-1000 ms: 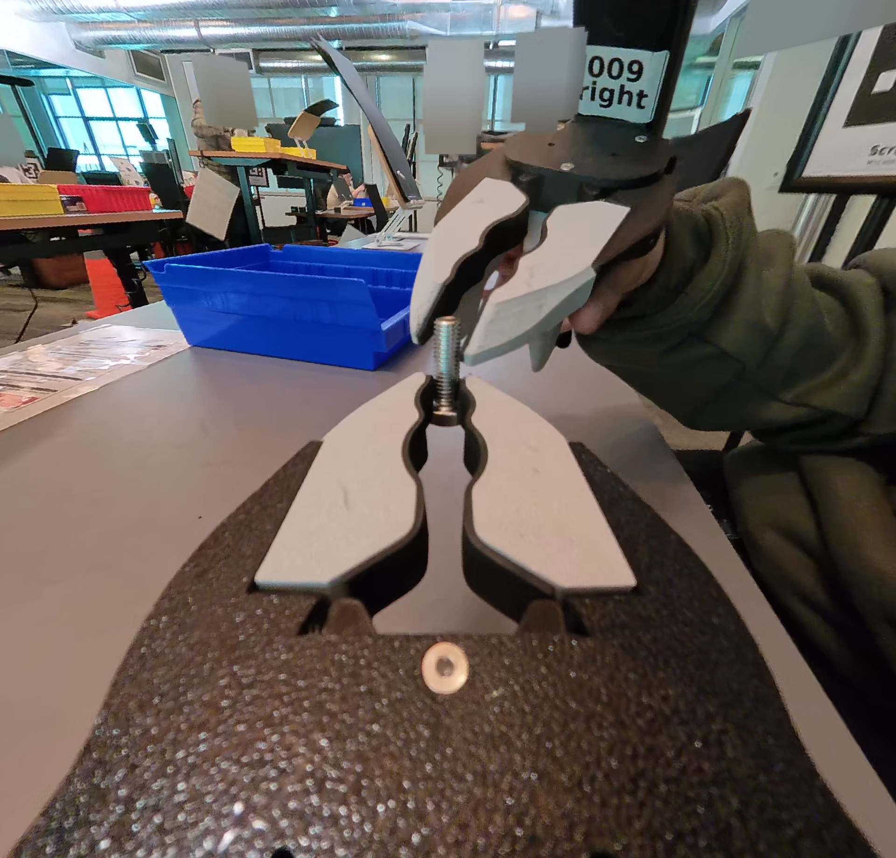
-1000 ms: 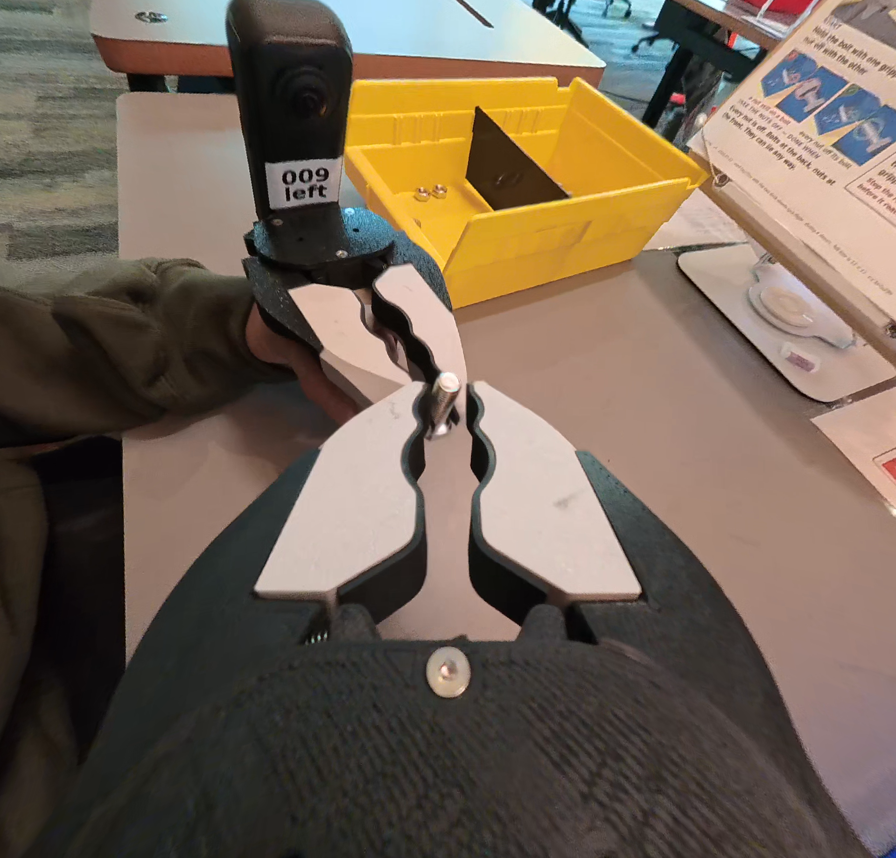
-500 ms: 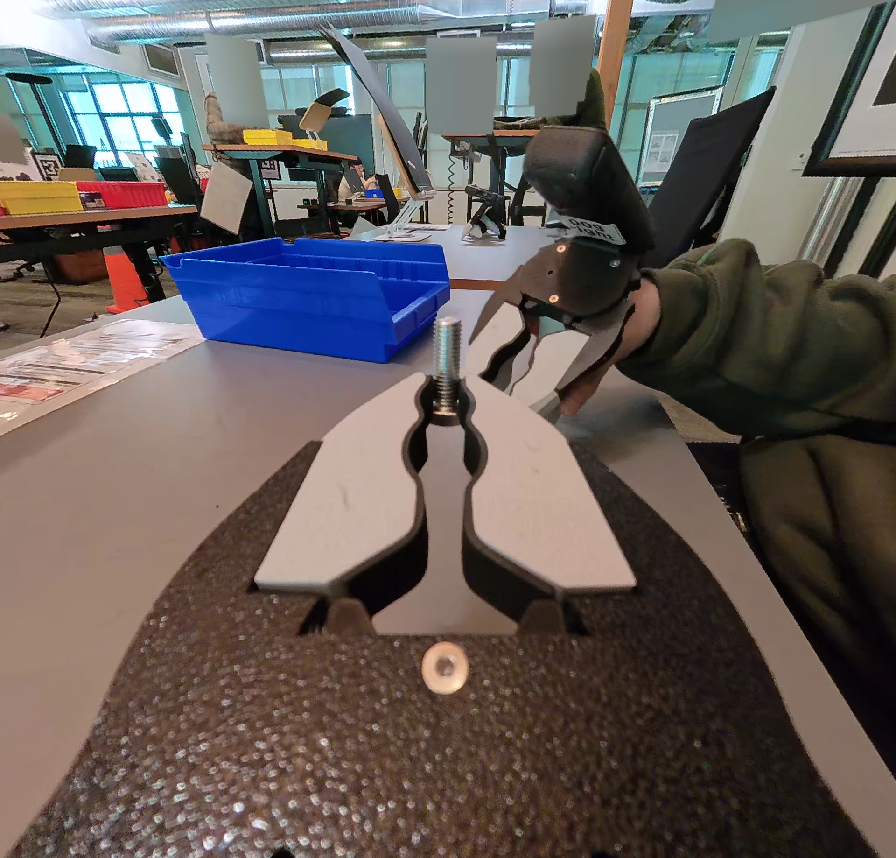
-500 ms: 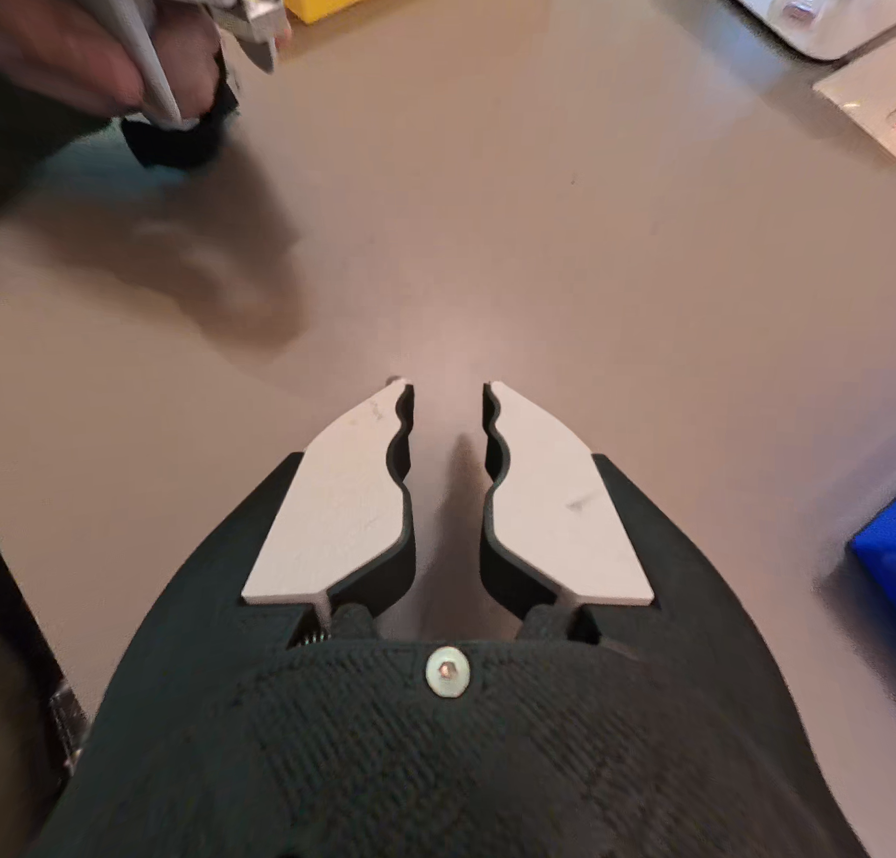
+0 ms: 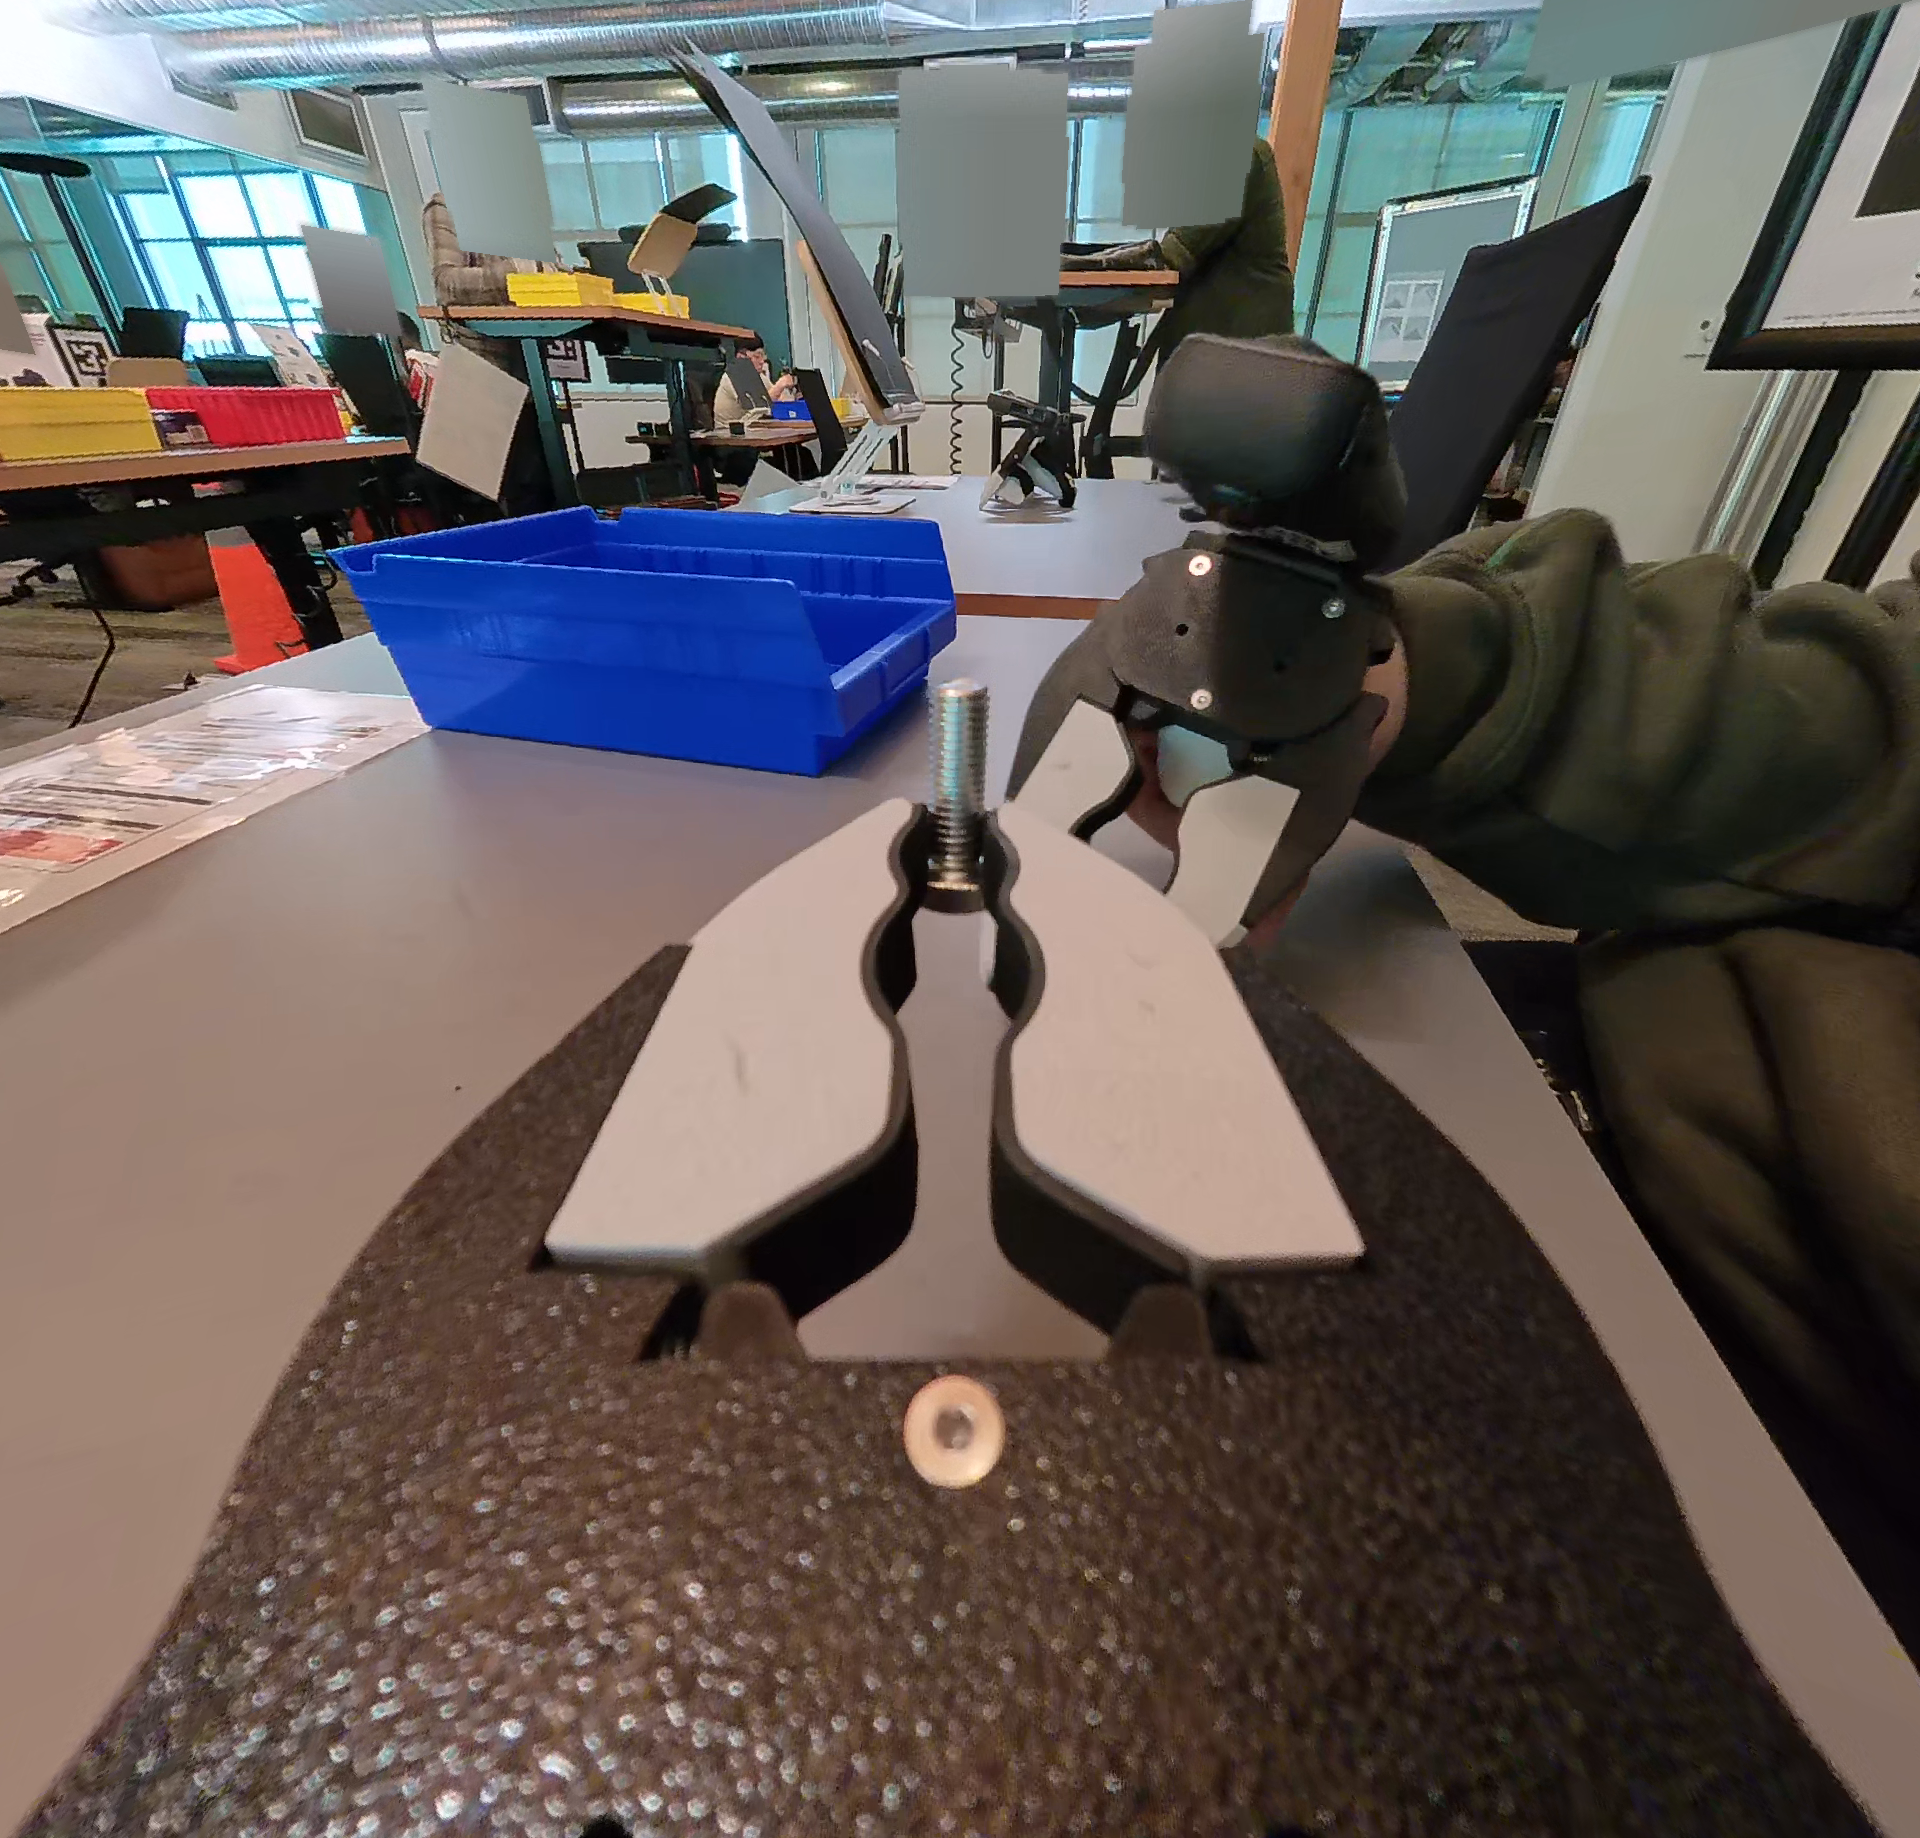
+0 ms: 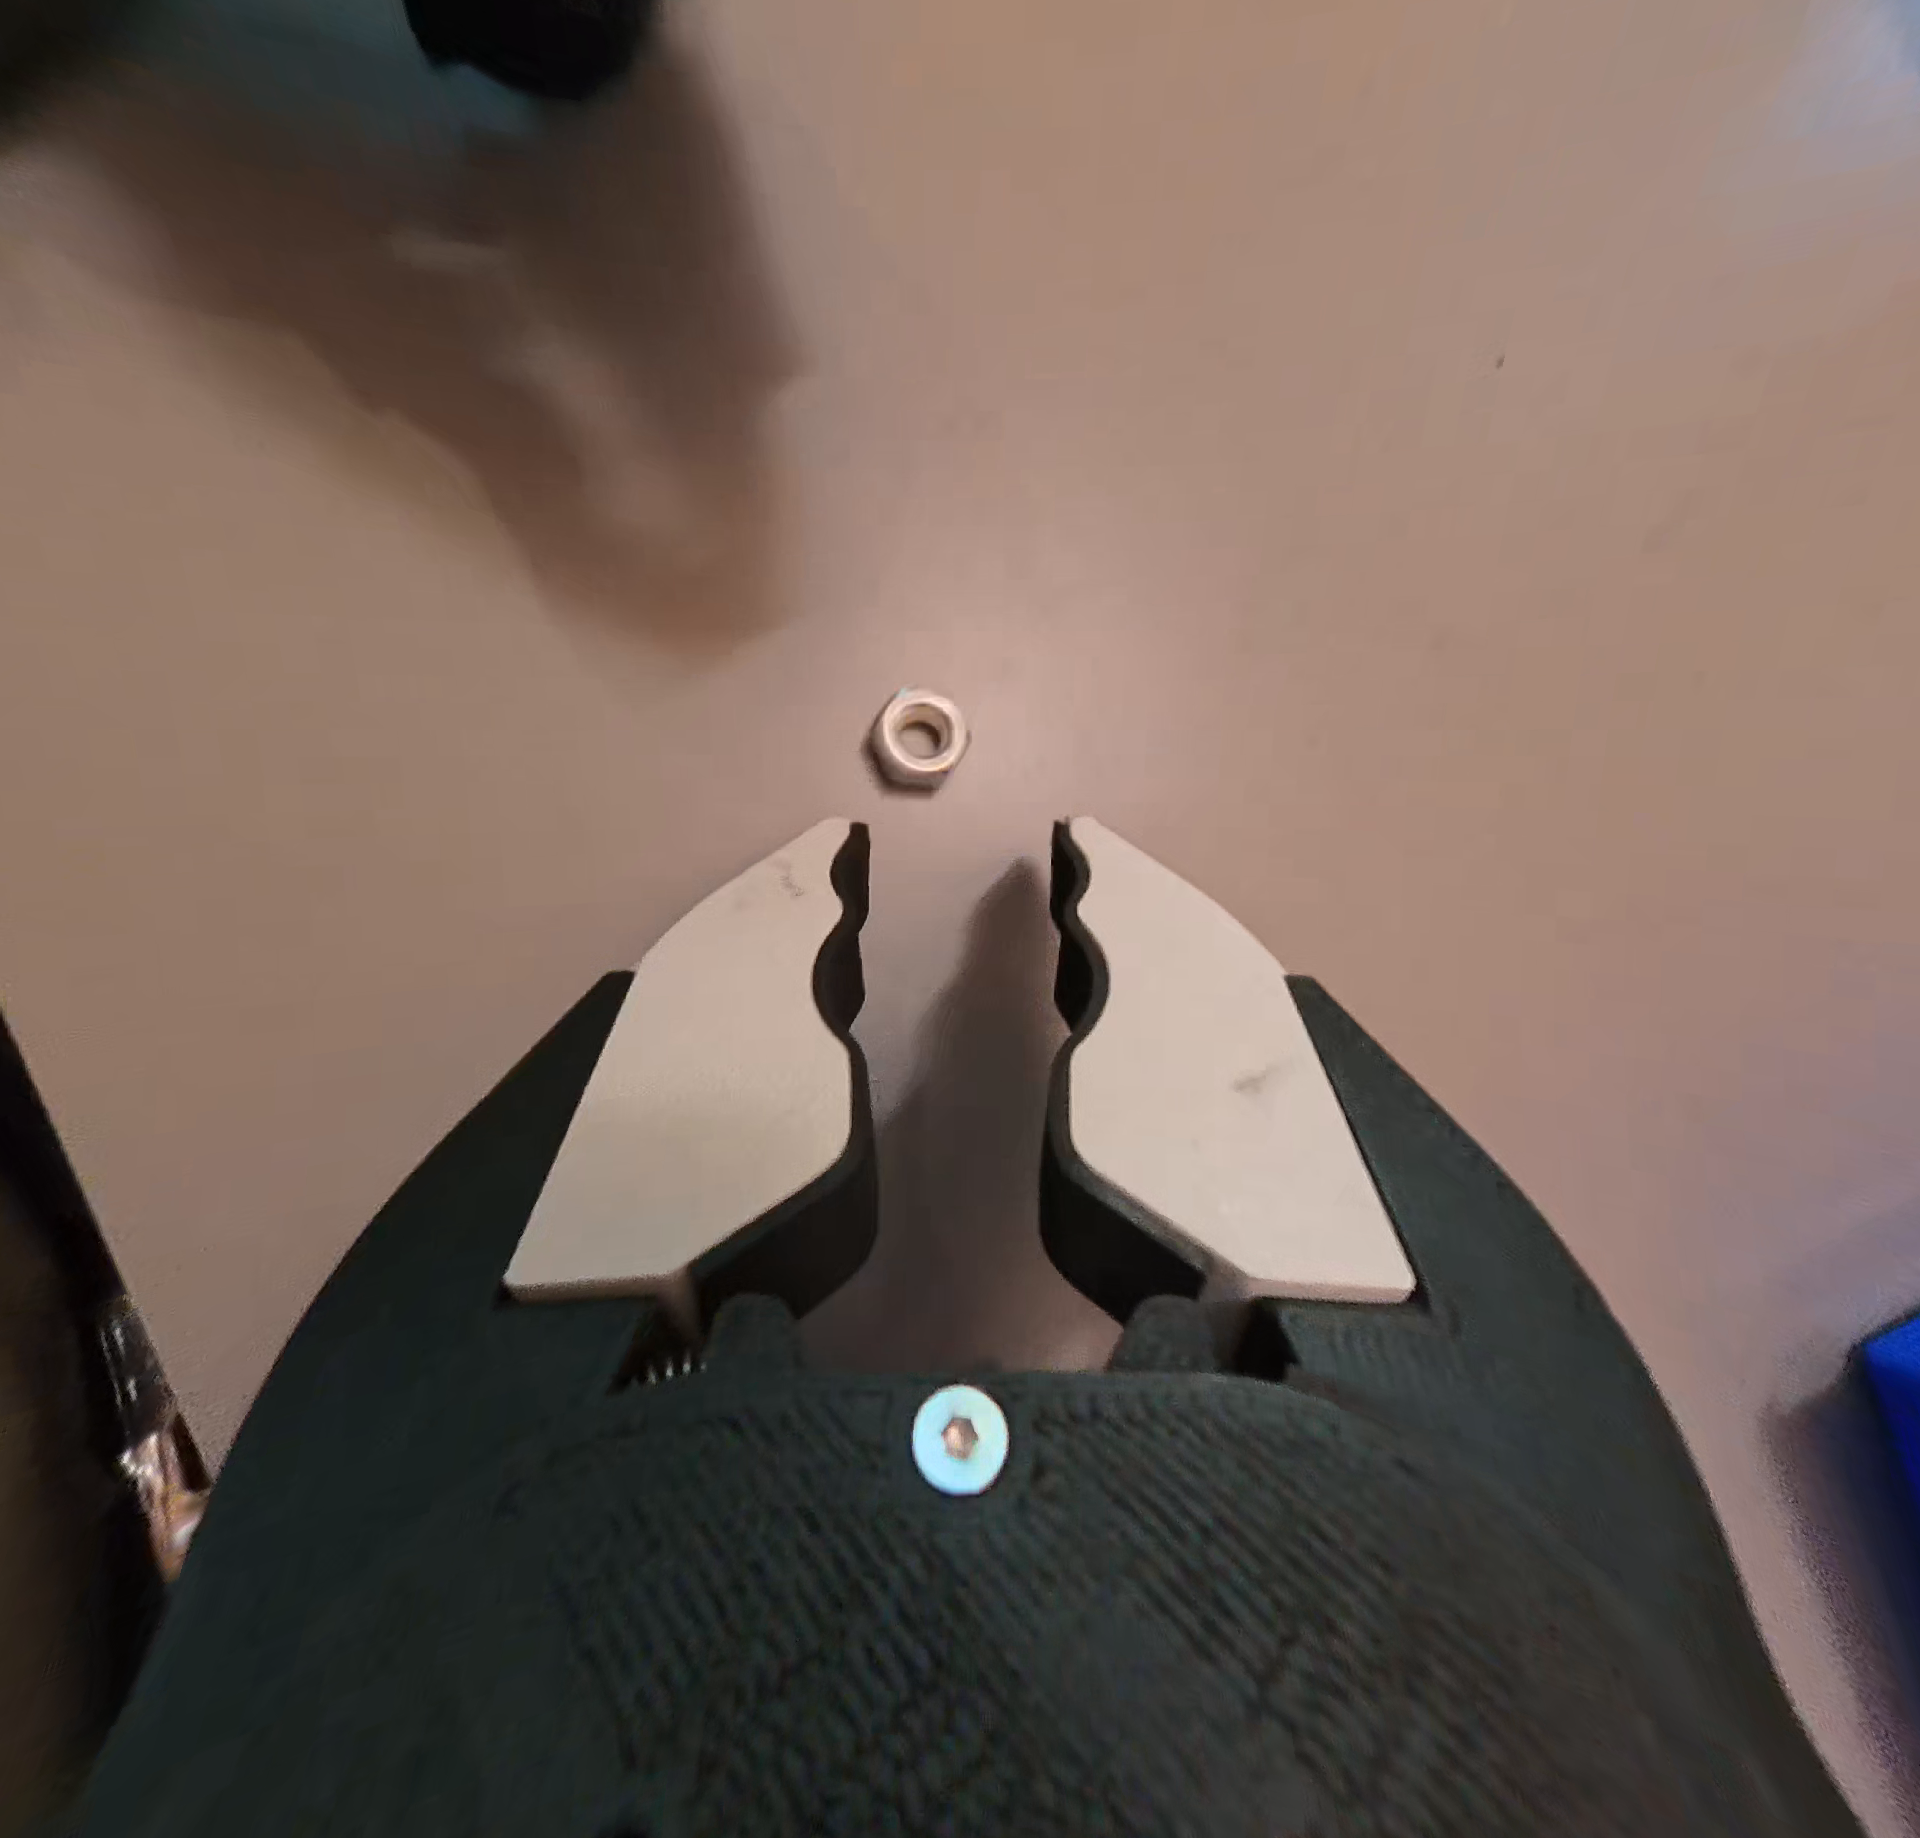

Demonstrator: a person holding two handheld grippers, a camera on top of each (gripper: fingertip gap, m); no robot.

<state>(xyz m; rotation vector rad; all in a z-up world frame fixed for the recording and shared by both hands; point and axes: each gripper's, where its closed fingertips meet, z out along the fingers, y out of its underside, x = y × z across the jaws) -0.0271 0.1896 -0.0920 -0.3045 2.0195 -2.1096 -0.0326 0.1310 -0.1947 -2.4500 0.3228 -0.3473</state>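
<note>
While its two pale fingers pinch a silver bolt [image 5: 958,782] at their tips, the left gripper [image 5: 958,858] holds the fastener upright over a grey table [image 5: 312,936], threaded shank pointing up and bare of any nut; the bolt's head is hidden below the fingers. Beyond the bolt sits a blue plastic bin [image 5: 665,635], and to the bolt's left a laminated sheet [image 5: 156,791] lies flat on the table, its left end cut off by the frame. To the right of the bolt the right gripper [image 5: 1164,832] tips down toward the tabletop, held by a hand in an olive sleeve [image 5: 1621,708]; from this side its fingertips are partly masked by its own black body. In the right wrist view that gripper [image 6: 961,838] stands parted with nothing between its fingers, hovering over the table, and a small silver hex nut [image 6: 921,743] lies flat on the surface just ahead of the tips, slightly toward the left finger, hole facing up. The picture is soft with motion blur: a dark shape at the upper left edge is cut off and cannot be identified, and a sliver of blue at the lower right edge is too little to name.
</note>
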